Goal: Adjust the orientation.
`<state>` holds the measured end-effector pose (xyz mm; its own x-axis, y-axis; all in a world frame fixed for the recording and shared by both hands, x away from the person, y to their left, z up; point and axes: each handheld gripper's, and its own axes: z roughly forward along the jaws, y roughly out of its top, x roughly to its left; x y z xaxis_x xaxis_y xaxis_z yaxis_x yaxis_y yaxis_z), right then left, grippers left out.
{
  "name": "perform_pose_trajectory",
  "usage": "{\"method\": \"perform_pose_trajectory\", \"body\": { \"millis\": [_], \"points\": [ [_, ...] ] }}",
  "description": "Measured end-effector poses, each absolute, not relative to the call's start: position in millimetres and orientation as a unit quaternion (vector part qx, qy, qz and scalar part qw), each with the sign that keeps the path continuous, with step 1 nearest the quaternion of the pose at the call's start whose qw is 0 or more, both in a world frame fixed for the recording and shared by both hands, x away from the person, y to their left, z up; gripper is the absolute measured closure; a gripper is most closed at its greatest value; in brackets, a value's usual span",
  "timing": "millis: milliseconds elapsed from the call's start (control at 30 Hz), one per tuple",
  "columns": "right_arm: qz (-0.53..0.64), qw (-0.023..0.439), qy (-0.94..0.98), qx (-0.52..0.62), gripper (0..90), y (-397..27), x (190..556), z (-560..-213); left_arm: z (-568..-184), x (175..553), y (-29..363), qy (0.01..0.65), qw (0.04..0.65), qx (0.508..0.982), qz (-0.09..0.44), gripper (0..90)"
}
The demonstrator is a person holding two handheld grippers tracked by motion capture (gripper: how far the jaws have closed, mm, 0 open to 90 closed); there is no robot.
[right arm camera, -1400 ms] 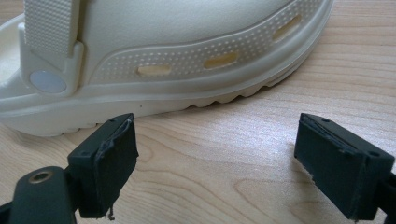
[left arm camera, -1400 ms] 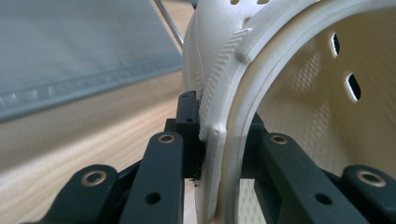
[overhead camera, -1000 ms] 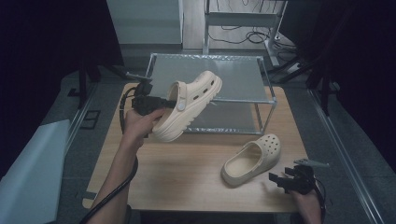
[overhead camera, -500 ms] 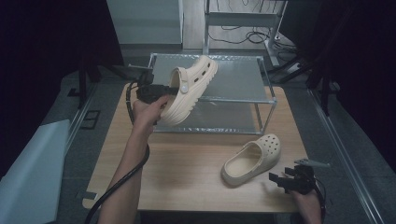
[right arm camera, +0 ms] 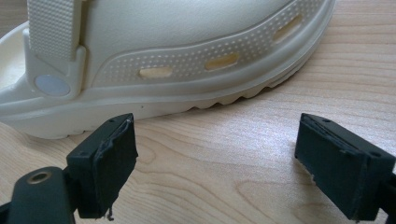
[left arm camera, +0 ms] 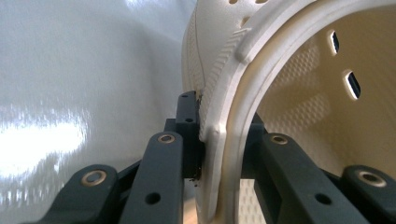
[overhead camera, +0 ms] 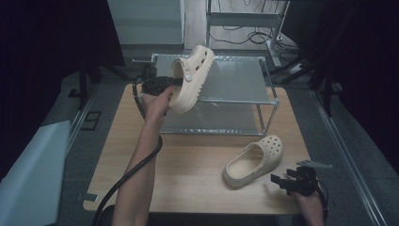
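The desk (overhead camera: 188, 169) carries a metal rack (overhead camera: 235, 84) at its far side. Above the rack's left end, a cream clog (overhead camera: 190, 77) hangs tilted, toe up and far-right, heel down and near-left, perforated with a ridged sole. The left hand-held gripper (overhead camera: 162, 85) clamps its heel rim, forearm stretched forward. The right hand-held gripper (overhead camera: 289, 181) rests near-right, jaws wide and empty, beside a second clog (overhead camera: 254, 160).

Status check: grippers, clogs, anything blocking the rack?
Left gripper shut on the raised clog, rim pinched, above the rack's top shelf. Right gripper open, beside the second clog on the table. Shelf looks clear.
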<state>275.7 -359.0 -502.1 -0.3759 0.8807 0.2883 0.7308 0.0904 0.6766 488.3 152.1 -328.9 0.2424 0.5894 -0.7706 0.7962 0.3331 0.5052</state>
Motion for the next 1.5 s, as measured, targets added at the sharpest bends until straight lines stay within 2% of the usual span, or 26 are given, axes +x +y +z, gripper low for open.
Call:
{"method": "perform_pose_trajectory", "body": {
  "millis": [600,1000,1300,1500],
  "points": [
    [0.392,0.092,0.733,0.549,12.5,-359,276,-503,-331,527,152,0.658,0.539,0.523,-0.048,76.5],
    [0.394,0.089,0.732,0.549,12.6,-360,277,-503,-326,540,159,0.68,0.509,0.527,0.01,76.4],
    [0.395,0.088,0.731,0.549,12.6,-360,277,-503,-325,543,153,0.686,0.492,0.535,0.03,75.4],
    [0.394,0.086,0.732,0.55,12.8,-360,277,-503,-325,541,146,0.681,0.503,0.531,0.032,67.7]
  ]
}}
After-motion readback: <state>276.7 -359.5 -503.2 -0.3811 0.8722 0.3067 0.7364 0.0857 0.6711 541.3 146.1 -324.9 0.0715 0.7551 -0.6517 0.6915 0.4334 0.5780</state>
